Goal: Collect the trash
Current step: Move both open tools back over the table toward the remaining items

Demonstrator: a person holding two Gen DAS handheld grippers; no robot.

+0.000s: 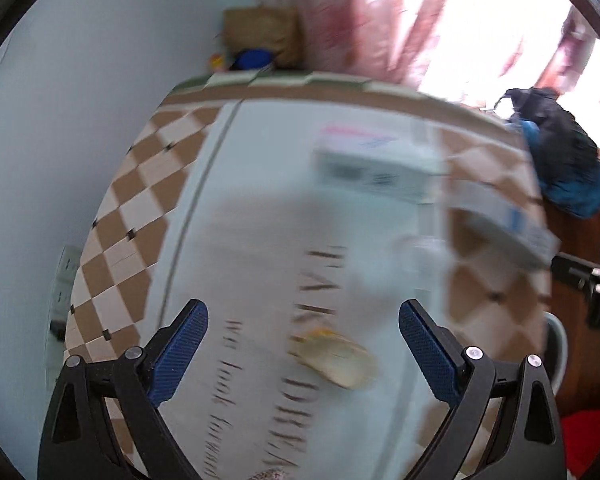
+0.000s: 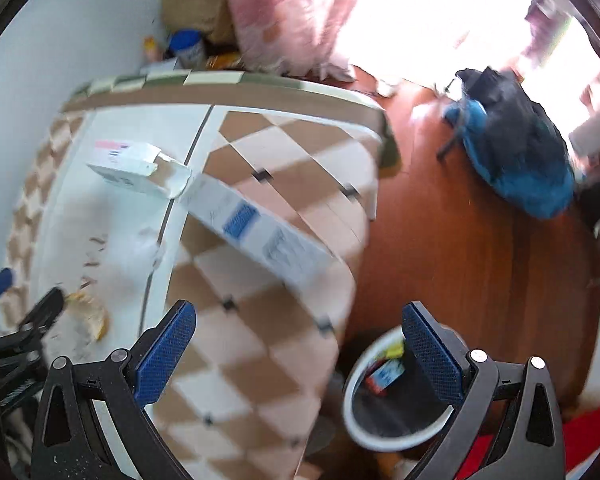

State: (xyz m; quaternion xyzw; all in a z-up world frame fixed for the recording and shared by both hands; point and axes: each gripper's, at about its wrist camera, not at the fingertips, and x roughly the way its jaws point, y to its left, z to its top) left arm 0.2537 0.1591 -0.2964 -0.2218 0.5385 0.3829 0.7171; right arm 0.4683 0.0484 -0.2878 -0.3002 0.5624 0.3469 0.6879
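Observation:
A yellowish peel-like scrap (image 1: pixel 336 358) lies on the table's white cloth, between and just ahead of my open left gripper (image 1: pixel 303 322); the same scrap (image 2: pixel 90 316) shows in the right wrist view. Two white cartons lie farther back: an opened one (image 1: pixel 374 164) (image 2: pixel 138 168) and a long one with a blue patch (image 1: pixel 504 220) (image 2: pixel 260 232). A crumpled white tissue (image 1: pixel 392 268) sits between them and the scrap. My right gripper (image 2: pixel 299 330) is open and empty, over the table's right edge. A white-rimmed bin (image 2: pixel 380 396) with wrappers inside stands on the floor below it.
The checkered tablecloth (image 2: pixel 268 152) covers the table beside a pale wall. A brown bag (image 1: pixel 260 32) and a blue-lidded jar (image 2: pixel 186 46) stand behind the table. A blue and black backpack (image 2: pixel 516 148) lies on the wooden floor near pink curtains.

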